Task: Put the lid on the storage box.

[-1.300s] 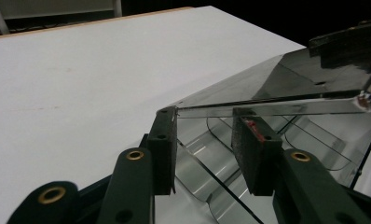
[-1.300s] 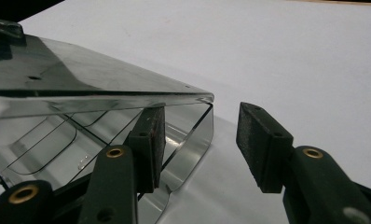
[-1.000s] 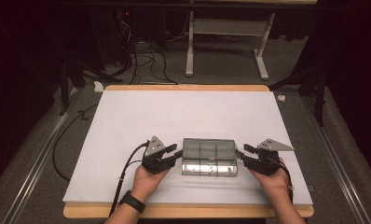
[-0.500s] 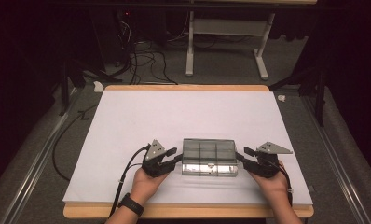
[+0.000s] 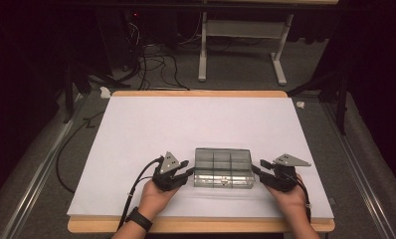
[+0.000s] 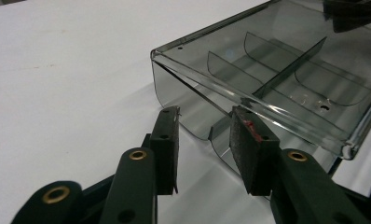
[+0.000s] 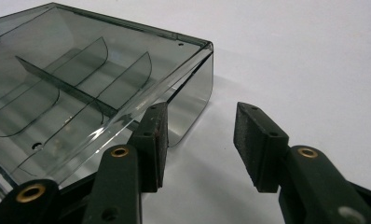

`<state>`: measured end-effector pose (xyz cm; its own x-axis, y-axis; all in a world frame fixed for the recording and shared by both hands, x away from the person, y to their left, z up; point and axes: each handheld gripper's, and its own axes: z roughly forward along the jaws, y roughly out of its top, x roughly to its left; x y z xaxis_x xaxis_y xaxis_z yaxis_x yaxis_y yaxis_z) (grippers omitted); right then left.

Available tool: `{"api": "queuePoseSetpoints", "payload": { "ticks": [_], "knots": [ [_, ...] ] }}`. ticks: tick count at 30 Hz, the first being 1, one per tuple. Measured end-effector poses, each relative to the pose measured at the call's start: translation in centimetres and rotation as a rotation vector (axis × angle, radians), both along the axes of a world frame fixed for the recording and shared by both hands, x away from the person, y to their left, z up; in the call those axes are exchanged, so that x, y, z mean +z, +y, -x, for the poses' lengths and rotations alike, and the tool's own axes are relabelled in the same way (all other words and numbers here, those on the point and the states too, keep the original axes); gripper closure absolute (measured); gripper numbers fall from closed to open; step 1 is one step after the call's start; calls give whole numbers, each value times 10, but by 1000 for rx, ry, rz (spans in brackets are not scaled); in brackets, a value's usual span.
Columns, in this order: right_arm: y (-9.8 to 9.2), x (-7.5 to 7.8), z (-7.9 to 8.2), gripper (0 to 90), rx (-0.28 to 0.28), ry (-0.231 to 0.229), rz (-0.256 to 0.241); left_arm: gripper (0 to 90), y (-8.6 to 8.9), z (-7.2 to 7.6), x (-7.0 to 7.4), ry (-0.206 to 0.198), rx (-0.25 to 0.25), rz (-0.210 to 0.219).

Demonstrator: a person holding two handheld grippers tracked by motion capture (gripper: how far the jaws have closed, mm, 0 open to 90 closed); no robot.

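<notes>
A smoky clear plastic box (image 5: 222,168) with inner dividers lies on the white sheet near the table's front, lid down. My left gripper (image 5: 188,173) is at its left end and my right gripper (image 5: 256,170) at its right end, each held in a hand. In the left gripper view the box (image 6: 277,60) lies just beyond the left gripper (image 6: 204,116), whose pads stand apart at the box's short end wall. In the right gripper view the right gripper (image 7: 202,112) is open beside the box (image 7: 81,70) corner, its left pad (image 7: 155,135) against the end wall.
A white sheet (image 5: 196,124) covers most of the wooden table (image 5: 201,93). On the floor beyond are cables (image 5: 151,64) and a white desk frame (image 5: 241,35). Metal rails (image 5: 37,169) run along both sides.
Both hands have eased slightly toward the near edge and lower. The box has stayed in place between them.
</notes>
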<state>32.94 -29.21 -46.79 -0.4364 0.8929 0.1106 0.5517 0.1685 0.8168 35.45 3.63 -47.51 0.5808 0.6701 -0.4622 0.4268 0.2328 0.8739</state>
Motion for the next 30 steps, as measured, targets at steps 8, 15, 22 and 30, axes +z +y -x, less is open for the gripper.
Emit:
{"api": "queuePoseSetpoints", "payload": {
  "ticks": [8, 15, 22, 30],
  "knots": [
    [-1, -4, 1, 557, -5, 10, -2, 633, 1, 0, -4, 7, 7, -29],
    [-2, -4, 2, 548, -7, 10, -8, 620, 4, -3, -5, 20, 15, -33],
    [-7, 0, 1, 524, -19, -8, -12, 581, 22, -12, -1, 24, 63, -19],
    [-23, 2, -8, 473, -72, -21, 49, 475, 76, -33, 1, 46, 179, -14]
  ]
}}
